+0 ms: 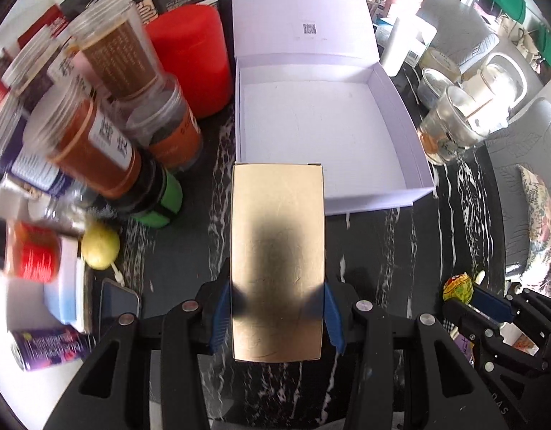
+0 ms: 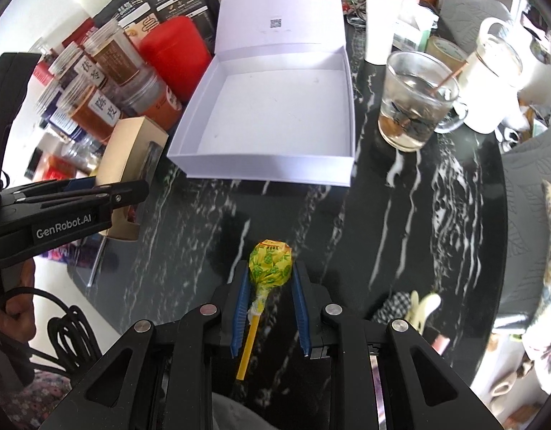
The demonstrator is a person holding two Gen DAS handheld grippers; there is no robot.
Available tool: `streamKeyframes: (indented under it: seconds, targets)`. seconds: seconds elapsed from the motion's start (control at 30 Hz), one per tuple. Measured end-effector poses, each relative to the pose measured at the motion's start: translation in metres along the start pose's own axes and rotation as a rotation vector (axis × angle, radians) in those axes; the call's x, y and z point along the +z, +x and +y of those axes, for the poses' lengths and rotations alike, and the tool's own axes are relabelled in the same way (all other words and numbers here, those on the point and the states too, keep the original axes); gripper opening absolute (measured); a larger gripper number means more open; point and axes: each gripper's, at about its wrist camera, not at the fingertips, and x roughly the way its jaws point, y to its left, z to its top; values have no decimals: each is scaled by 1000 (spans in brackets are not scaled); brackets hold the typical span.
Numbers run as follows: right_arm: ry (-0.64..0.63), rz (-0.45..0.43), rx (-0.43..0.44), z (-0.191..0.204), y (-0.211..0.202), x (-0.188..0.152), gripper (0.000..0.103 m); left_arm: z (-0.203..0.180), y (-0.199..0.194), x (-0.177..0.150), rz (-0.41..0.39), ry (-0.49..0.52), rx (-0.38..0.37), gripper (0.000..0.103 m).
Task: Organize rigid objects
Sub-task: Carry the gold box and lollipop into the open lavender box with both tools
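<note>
Seen from above a black marble-patterned tabletop [image 2: 401,215], two handheld grippers, each loaded. Clamped between the blue pads of the left gripper [image 1: 278,308]: a gold cardboard box [image 1: 278,251], held lengthwise along the fingers, its far end just reaching the near wall of an open white gift box [image 1: 411,165]. Straight ahead of that gripper, the white box's empty tray, lid hinged back and upright behind it. Off to the gripper's left, a crowd of clear jars [image 1: 110,132] with brown and orange contents, a red canister [image 1: 193,57], a green-wrapped container [image 1: 161,200], a lemon [image 1: 100,249] and a phone [image 1: 118,304]. To its right, a glass mug [image 1: 451,125] of pale liquid.

Pinched at the wrapped head by the right gripper [image 2: 270,279]: a lollipop [image 2: 270,263] in yellow-green wrapper, yellow stick trailing back between the fingers. Ahead and slightly left of this gripper, the same white box; ahead to the right, the glass mug with something dark at its bottom, possibly tea leaves, hard to tell. At the far left of the right wrist view, the left gripper side-on with the gold box in its grasp, a windowed side visible.
</note>
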Motion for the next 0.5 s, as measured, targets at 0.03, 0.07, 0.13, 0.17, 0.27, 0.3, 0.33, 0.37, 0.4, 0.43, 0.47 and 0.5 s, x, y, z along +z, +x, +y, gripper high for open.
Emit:
streamKeyframes:
  seconds: [0.03,0.07,0.13,0.17,0.27,0.3,0.33,0.37,0.4,0.43,0.47,0.5]
  targets:
    - [4,-2,-1,1,1,3,23,0,1,4,-3,7,0,44]
    - [7,-4,-3,2,4,7,23,1,3,8,-5,14,-2,44]
    - [12,-4,-6,3,7,14,23,2,6,16,-4,22,-10,44]
    - [17,-3,-7,4,10,19,23,2,7,19,-3,25,-14,44]
    - [28,-3,-15,4,15,31,23,2,15,33,6,34,-29,44]
    - [32,-1,-15,3,17,34,23,2,18,37,11,32,-35,44]
    - [38,0,-16,2,18,38,23,3,20,40,15,31,-40,44]
    - [42,1,-18,1,20,41,23,2,24,45,20,32,-45,44]
    - [47,3,-21,0,23,46,23,2,26,48,23,34,-46,44]
    - [50,4,-23,-1,24,49,23,2,30,51,27,36,-49,44]
    - [54,6,-25,-3,27,54,23,2,33,54,33,38,-55,44]
    - [57,8,-27,-4,30,57,23,1,38,59,40,37,-65,44]
